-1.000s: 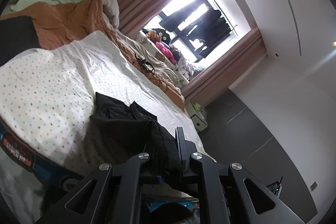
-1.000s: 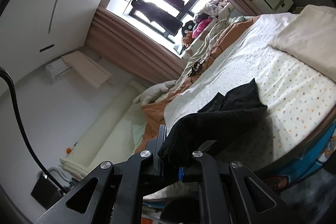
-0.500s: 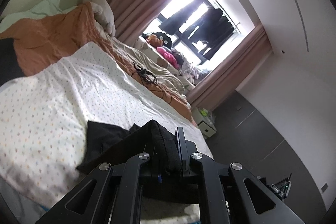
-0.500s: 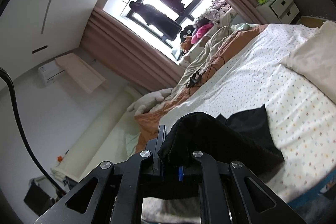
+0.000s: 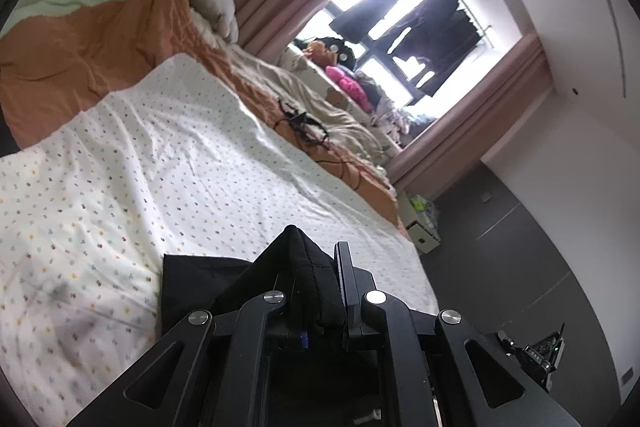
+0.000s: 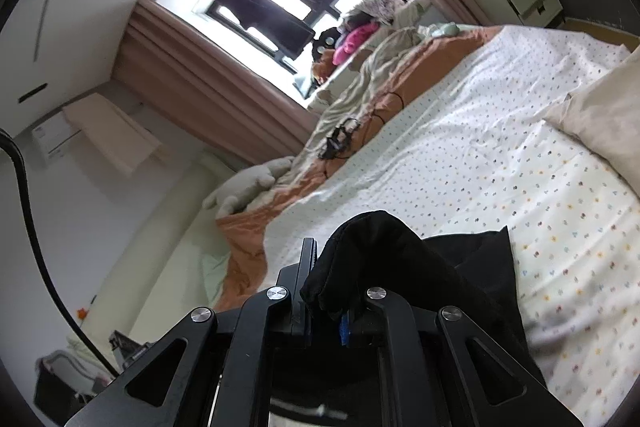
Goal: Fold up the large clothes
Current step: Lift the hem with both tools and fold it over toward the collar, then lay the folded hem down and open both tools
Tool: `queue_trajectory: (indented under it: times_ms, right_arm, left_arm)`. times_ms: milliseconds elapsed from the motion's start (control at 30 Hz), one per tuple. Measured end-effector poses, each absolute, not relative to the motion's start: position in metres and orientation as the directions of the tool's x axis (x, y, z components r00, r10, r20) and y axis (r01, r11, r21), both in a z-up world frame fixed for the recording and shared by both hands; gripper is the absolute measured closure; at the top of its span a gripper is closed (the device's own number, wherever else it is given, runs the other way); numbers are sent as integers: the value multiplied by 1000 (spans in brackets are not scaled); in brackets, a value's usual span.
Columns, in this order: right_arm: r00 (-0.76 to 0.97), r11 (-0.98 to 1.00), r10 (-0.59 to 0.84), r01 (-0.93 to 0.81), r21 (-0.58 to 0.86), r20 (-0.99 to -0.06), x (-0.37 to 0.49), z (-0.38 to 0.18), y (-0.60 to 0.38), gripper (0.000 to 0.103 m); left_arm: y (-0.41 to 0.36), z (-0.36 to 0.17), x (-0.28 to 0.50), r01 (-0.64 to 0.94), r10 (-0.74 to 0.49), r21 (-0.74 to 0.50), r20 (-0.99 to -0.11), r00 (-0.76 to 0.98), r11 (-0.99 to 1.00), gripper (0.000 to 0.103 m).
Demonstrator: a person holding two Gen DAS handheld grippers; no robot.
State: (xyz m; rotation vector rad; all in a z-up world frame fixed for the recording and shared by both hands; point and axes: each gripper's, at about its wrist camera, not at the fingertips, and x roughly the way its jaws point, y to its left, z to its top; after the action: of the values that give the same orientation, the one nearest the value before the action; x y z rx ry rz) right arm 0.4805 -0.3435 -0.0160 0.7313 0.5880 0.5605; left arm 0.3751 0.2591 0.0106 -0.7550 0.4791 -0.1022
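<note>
Bed (image 5: 180,155) with dotted sheet stretches ahead of both tongs, loads of free room. Black garment (image 5: 192,279) hangs below tongs, part on sheet. Left tongs (image 5: 316,291) pinching hem, right tongs (image 6: 332,291) pinching other corner. Imo keep edge taut, level, lay flat. Pillow (image 6: 600,123) right of right tongs, cable tangle (image 5: 304,127) far ahead, steer clear.

Daylight floods in from the window (image 5: 404,27) far ahead of the jaws, blown out to glare with a purple fringe. The bed sheet (image 5: 180,163) is evenly lit. Fisheye bending and black vignette ring both views; slight blur throughout.
</note>
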Motion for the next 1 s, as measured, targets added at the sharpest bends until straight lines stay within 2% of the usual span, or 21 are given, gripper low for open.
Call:
queue_trajectory:
  times_ms: [467,767,800,833,867,900,933,967,1000]
  right_arm:
    - [638,680,609,-113,725,-472,600,-91,-317,93]
    - [595,744,565,-69,664,-571,645,-132,-301,91]
    - [595,756,555,-71,650,-581,647,-133,-298,88]
    - [590,763,550,-68,643,-590,650,-135,-296,81]
    - [583,766,550,-66,639,-598,653,-137,-294,66]
    - [578,774,544,-64,630,-609,656,-138,-292,56]
    - [576,785,531,-60,616,-621,657,-138,-291,38]
    - [582,798,515,-56,600,-630,658,-137,-290,32]
    - [593,808,500,-57,586,-632,657,-135,-290,32]
  left_arm:
    - [283,-79,499,-232,-262,-657,-563,784,718,92]
    - [289,-131,541,-333,-229,-626,-645,729,705,91]
    - [290,-134,545,-346,-225,-623,-654,722,701,90]
    - [292,-139,548,-362,-230,-631,-660,715,686,86]
    - [294,-144,551,-375,-239,-641,-664,708,670,84]
    - [295,-148,554,-386,-247,-644,-671,699,660,78]
    - [296,-151,557,-393,-253,-645,-678,690,655,70]
    - [295,-152,559,-393,-256,-644,-680,687,656,66]
    - [294,-151,560,-387,-255,-642,-678,689,662,57]
